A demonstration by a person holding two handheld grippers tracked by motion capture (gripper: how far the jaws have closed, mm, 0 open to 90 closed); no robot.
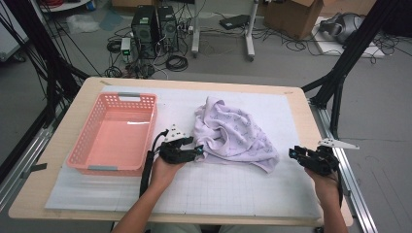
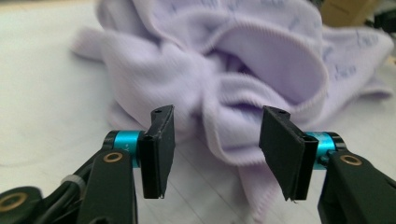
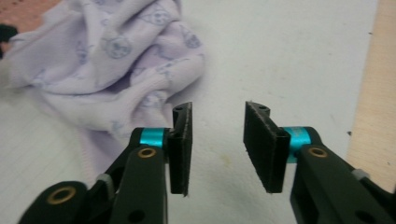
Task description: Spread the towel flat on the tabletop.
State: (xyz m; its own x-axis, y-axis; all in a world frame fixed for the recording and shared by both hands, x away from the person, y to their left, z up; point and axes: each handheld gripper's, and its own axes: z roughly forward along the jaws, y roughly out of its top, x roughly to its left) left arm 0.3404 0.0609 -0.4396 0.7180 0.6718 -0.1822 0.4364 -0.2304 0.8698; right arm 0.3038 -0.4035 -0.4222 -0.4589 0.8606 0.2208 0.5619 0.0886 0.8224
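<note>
A crumpled lilac cloth (image 1: 233,133) with a small printed pattern lies in a heap on the white mat. My left gripper (image 1: 198,152) sits at the cloth's near left edge, open, its pads (image 2: 159,140) on either side of a fold of the cloth (image 2: 224,93) without pressing it. My right gripper (image 1: 293,153) hovers right of the cloth's near right corner, open, with bare mat between its fingers (image 3: 180,147). In the right gripper view the cloth (image 3: 116,60) lies ahead and to the left.
A pink plastic basket (image 1: 87,145) with nothing in it stands on the left of the white gridded mat (image 1: 218,189). The wooden table edge (image 3: 378,93) runs close on the right. Black frame posts, cables and computer boxes stand on the floor beyond.
</note>
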